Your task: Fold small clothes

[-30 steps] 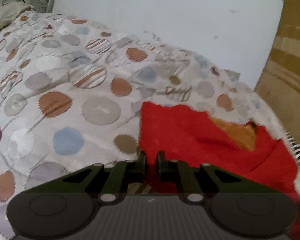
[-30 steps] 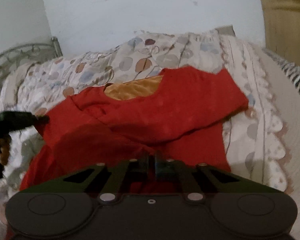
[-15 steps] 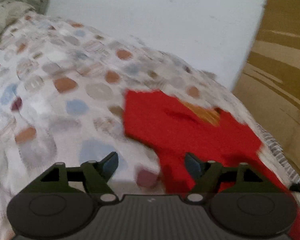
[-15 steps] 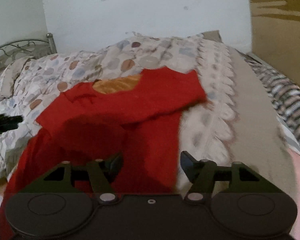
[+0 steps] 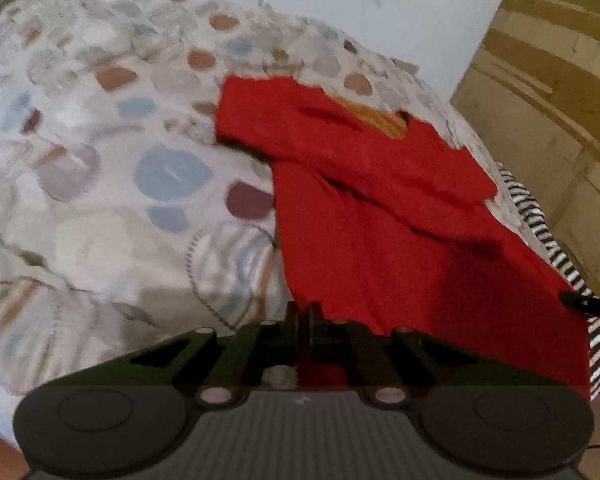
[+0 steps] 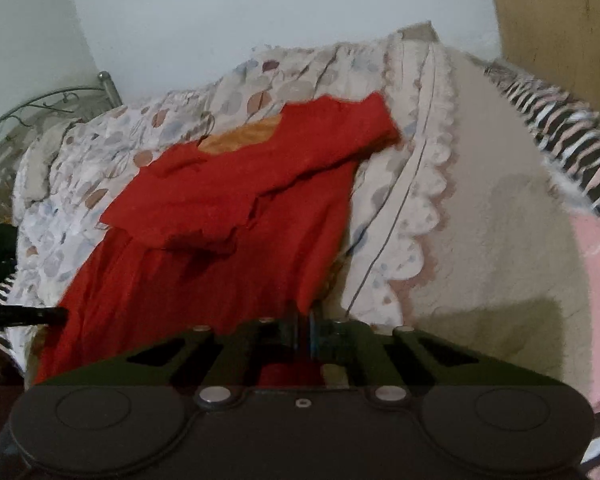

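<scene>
sleeves: both already folded across the red top [image 5: 364,216], looks done
left gripper [image 5: 302,314]: pinched shut on the hem corner
right gripper [image 6: 305,320]: clamped on the other hem corner
left to do: bring hem forward, up to the collar, away from the fingers, I'd guess

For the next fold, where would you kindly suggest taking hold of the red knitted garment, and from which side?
Probably at its two near hem corners, coming in low from the near edge of the bed. The red knitted garment lies flat, sleeves folded across the chest, with its hem nearest. The left gripper and right gripper are shut on those corners, ready to lift the hem toward the orange-lined neckline.
</scene>
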`<state>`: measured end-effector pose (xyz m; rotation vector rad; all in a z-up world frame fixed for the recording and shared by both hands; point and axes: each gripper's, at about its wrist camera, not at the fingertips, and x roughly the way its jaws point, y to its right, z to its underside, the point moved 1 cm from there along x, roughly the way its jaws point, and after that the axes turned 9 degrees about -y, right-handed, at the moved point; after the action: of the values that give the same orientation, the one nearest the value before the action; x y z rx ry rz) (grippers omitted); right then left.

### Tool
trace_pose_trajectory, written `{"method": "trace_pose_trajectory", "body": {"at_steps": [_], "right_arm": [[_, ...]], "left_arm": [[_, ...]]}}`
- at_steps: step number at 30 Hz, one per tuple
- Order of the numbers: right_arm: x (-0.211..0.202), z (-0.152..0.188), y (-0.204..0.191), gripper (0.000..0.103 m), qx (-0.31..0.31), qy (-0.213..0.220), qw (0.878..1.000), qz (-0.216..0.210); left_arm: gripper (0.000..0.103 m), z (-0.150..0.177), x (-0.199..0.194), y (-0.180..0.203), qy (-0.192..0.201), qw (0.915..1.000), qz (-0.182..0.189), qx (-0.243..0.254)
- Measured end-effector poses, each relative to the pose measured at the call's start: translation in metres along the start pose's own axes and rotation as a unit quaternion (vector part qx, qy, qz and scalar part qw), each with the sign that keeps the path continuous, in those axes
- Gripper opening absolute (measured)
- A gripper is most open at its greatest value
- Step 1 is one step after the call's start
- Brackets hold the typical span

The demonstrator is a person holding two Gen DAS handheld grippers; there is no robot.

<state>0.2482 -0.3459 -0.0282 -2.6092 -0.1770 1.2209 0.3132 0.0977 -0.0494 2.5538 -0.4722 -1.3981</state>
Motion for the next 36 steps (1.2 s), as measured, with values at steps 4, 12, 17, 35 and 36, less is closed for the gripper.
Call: {"method": "trace_pose_trajectory", "body": {"at_steps": [4, 12, 17, 35, 36], "right_arm": [[-0.007, 0.005, 0.012, 0.002, 0.026, -0.005, 1.000, 0.015], [-0.015, 0.033, 0.038, 0.036, 0.081, -0.013, 0.994, -0.074], [-0.036, 0.070, 0.030, 0.057, 0.058, -0.042, 0.992, -0.101], [-0.060, 0.101, -0.006, 0.024, -0.073, -0.055, 0.995, 0.027], [-0.064, 0.104, -0.007, 0.028, -0.087, -0.048, 0.994, 0.034]], "left_arm": [[0.001, 0.007, -0.001, -0.019, -0.001, 0.9987, -0.028, -0.042], [0.052, 0.027, -0.010, -0.034, -0.001, 0.9948, 0.085, -0.056], [0.040, 0.055, -0.001, -0.031, -0.058, 0.9922, 0.107, -0.027], [0.031, 0.069, -0.040, 0.004, -0.060, 0.9962, -0.006, 0.063], [0.036, 0.070, -0.041, 0.004, -0.059, 0.9961, -0.015, 0.064]]}}
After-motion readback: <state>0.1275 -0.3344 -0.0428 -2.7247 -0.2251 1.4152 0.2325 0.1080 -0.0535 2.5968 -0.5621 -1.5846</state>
